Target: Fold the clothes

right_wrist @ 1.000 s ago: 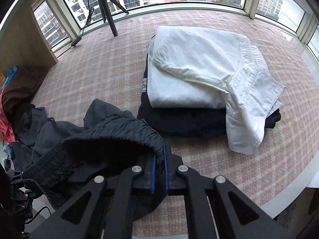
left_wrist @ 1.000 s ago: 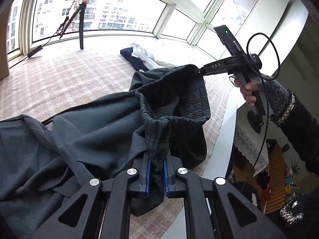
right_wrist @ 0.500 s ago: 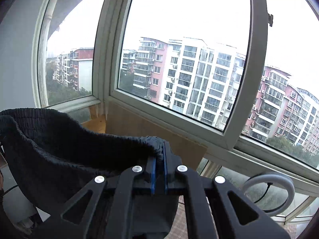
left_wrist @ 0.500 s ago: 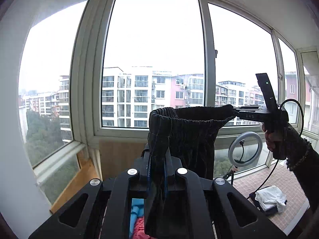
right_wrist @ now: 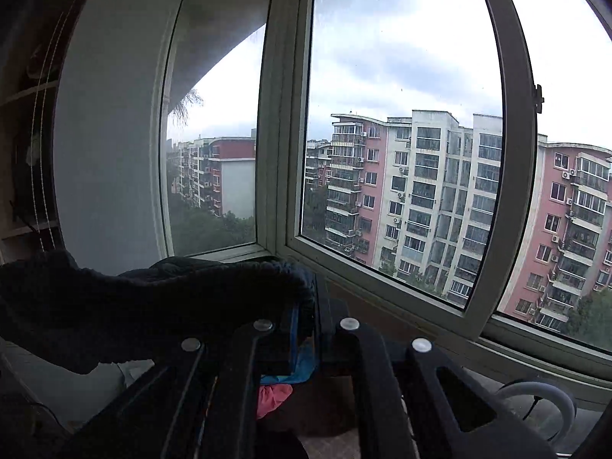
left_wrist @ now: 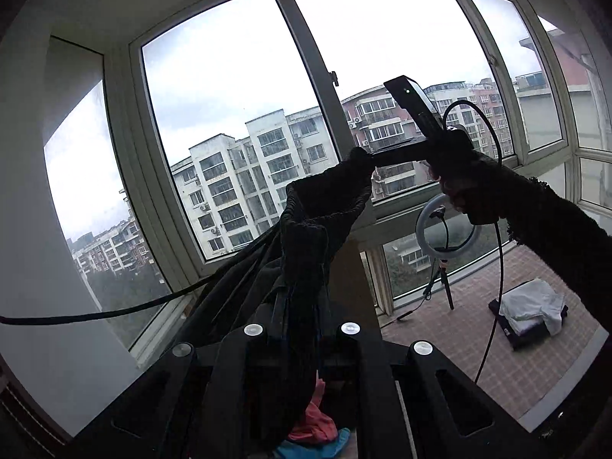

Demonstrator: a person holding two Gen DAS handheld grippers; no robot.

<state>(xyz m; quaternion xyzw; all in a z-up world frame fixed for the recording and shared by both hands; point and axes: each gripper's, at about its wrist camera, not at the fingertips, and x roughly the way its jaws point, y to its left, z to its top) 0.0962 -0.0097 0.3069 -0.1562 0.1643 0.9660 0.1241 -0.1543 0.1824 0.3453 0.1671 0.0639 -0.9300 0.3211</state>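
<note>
Window bay: dark trousers held aloft by the waistband.
Left gripper and right gripper each pinch the band; step likely spreading them out; next, lowering flat.

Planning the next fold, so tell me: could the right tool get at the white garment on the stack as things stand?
Probably not yet. The right tool is shut on the dark trousers, held up at the window with the left tool; the white garment lies well below on the checked surface.
</note>
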